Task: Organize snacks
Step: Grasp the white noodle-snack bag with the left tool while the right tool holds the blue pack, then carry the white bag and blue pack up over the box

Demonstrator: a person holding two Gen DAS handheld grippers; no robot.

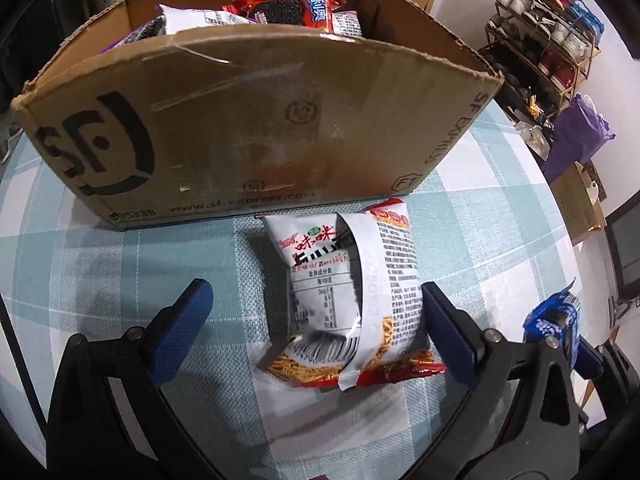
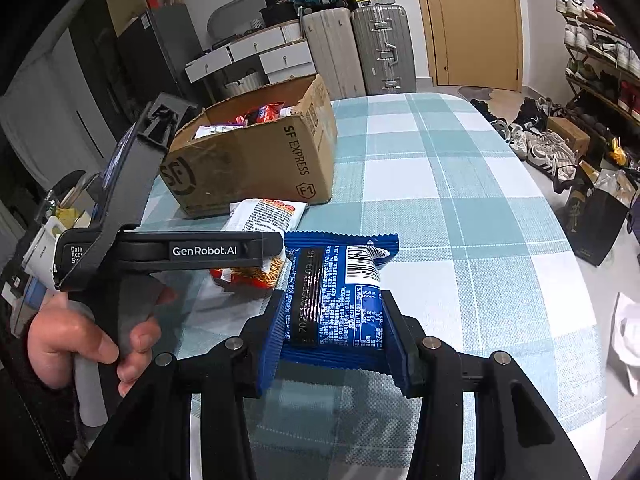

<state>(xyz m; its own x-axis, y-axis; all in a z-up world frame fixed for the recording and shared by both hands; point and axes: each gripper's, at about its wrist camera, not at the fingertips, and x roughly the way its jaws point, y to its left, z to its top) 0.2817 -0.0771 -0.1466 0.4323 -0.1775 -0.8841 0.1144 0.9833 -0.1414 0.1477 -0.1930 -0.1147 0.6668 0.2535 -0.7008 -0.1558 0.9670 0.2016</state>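
Note:
A white and red noodle-snack packet (image 1: 344, 292) lies back-side up on the checked tablecloth, just in front of the cardboard SF box (image 1: 260, 120). My left gripper (image 1: 314, 286) is open and straddles it; the right finger (image 1: 444, 328) is at the packet's edge and the left finger (image 1: 188, 312) stands well clear. My right gripper (image 2: 331, 296) is shut on a blue snack packet (image 2: 336, 288), held just above the cloth to the right of the noodle packet (image 2: 268, 212). The box (image 2: 248, 160) holds several packets, among them a red cookie pack (image 1: 288, 10).
A hand (image 2: 80, 336) grips the left tool's handle. The teal and white checked table (image 2: 460, 208) stretches right and far of the box. Off the table are a shoe rack (image 1: 548, 44), suitcases (image 2: 356, 48), a door (image 2: 472, 20) and bags on the floor (image 2: 596, 216).

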